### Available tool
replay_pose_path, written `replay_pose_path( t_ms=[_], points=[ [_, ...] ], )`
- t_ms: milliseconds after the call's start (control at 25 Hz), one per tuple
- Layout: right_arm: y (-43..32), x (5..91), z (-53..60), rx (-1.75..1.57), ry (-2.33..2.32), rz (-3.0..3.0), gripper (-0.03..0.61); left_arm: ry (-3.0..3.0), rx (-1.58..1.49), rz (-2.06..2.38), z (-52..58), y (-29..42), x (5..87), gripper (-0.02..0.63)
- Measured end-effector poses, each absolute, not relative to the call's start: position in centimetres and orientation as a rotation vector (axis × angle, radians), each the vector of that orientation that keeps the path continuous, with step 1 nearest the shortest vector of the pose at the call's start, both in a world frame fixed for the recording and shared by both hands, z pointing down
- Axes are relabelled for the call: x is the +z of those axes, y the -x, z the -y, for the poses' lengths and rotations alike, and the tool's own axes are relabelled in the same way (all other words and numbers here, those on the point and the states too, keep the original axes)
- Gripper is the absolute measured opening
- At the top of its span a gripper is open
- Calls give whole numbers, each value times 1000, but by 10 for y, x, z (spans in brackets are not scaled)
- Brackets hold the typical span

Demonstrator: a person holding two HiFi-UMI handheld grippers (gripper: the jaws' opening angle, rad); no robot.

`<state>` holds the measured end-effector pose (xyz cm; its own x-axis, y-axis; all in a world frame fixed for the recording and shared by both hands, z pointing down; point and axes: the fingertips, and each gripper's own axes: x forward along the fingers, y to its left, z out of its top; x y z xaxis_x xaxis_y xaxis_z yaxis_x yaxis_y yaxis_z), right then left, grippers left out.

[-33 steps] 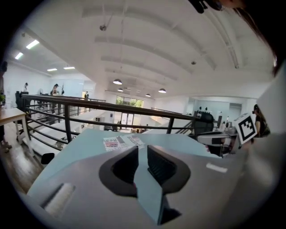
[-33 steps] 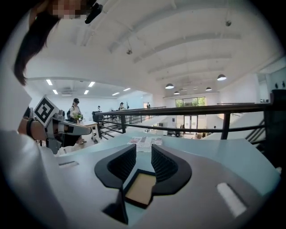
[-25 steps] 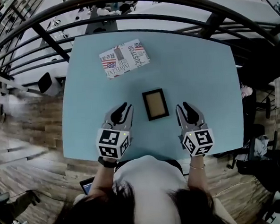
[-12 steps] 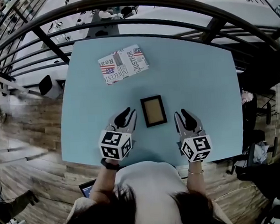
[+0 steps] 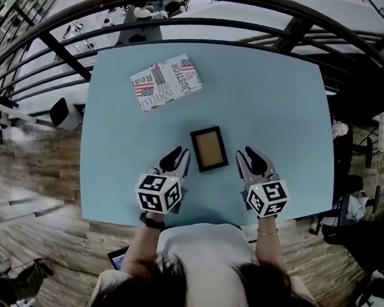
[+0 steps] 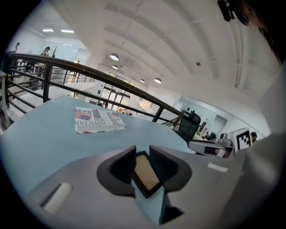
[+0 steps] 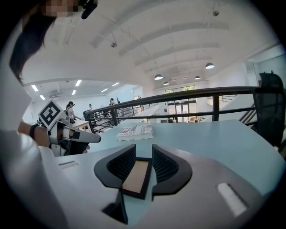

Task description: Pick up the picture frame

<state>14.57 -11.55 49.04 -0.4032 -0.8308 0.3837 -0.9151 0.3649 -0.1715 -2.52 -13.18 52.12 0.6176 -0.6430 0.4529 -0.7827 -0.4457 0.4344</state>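
Left gripper (image 5: 178, 155) first: we hold it low over the near part of the light blue worktop (image 5: 273, 99). Its two dark ribbed jaws stand a narrow gap apart, with nothing pressed between them. Its own view looks through that gap at the small black rectangular picture frame with a tan panel (image 5: 209, 148), which lies flat beyond the tips. From the head view, the tips sit just beside the frame's left edge. The right gripper (image 5: 250, 156) sits on the other side, jaws likewise apart and empty, aimed toward the frame's right edge and a little apart from it.

We see the frame lying flat between the two grippers, about midway between the worktop's left and right edges and nearer the near edge than the far one. Toward the far left corner lies a flat block wrapped in newspaper print with a flag pattern (image 5: 166, 82), well apart from the frame. A black metal railing (image 5: 171, 31) curves past the worktop's far edge.
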Motion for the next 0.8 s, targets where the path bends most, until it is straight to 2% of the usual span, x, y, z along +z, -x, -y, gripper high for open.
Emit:
replay_pose_path(
  t_ms=[800],
  points=[
    [-141,560,121,754,-1487,2323,91,-1926,363,968,134,-5,616,115]
  ],
)
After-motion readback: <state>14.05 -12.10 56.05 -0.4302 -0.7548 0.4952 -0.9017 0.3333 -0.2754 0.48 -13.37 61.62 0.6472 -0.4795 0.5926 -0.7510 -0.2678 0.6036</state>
